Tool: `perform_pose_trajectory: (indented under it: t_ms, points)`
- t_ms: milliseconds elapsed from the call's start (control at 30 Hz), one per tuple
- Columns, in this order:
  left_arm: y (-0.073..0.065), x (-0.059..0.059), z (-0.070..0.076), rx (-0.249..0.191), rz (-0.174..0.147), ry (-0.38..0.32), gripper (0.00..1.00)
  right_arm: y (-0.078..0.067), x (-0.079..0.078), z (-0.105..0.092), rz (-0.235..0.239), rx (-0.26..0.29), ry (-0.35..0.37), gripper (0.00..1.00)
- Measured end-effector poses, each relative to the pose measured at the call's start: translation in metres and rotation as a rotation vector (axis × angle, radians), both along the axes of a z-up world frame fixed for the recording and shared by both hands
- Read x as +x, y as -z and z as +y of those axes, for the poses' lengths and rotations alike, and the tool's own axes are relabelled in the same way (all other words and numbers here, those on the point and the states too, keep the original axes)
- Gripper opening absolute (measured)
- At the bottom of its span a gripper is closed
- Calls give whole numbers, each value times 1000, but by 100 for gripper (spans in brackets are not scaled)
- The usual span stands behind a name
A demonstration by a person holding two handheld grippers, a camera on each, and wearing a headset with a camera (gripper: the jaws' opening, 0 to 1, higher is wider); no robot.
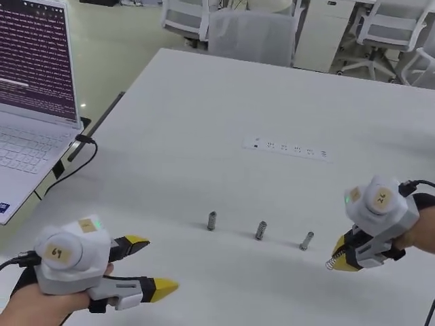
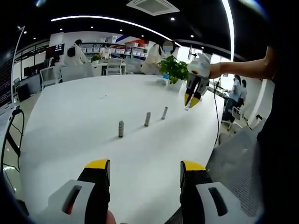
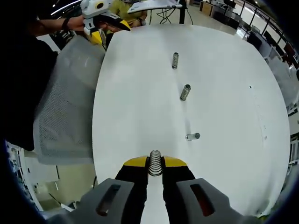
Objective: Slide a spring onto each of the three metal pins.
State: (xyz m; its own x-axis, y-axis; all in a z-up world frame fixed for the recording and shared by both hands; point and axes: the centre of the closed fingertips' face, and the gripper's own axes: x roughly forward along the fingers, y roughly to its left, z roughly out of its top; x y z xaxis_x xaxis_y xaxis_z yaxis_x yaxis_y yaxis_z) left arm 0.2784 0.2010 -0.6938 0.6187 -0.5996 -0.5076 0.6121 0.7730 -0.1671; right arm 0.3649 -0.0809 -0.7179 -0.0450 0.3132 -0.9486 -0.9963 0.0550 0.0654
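Left gripper [image 1: 155, 263] hangs wide open (nothing in it), right gripper [image 3: 155, 162] is clamped on a spring [image 3: 155, 169], near three pins [image 1: 261, 230].

The spring [image 3: 155, 161], pinched between the yellow fingertips of the right gripper [image 3: 155, 169], shows only its top coils in the right gripper view. The rest is buried between the pads. In the head view most of it hides behind those fingertips, with a few coils poking out beside them.

Ahead of the fingertips the three pins [image 1: 261, 230] are too small in the head view to tell metal from coil. The nearest pin [image 3: 192, 136] is seen almost end-on from the right gripper, its length hidden.

The hand [image 1: 41, 305] behind the fingers of the left gripper [image 1: 151, 265] is cut by the bottom edge. Far beyond them, a laptop [image 1: 27, 102] runs off the left and top edges, its screen text unreadable. The markings on the socket strip [image 1: 289, 148] are also too small to read.
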Motion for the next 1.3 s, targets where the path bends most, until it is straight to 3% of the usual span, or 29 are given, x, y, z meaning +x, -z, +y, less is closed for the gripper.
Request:
perform_pose_trajectory:
  t_ms: [367, 1300]
  points:
    - [-2, 3, 5, -1, -4, -24, 57, -4, 36, 8, -41, -9, 11, 8]
    - [-1, 5, 18, -9, 13, -70, 57, 7, 59, 25, -44, -46, -49, 8]
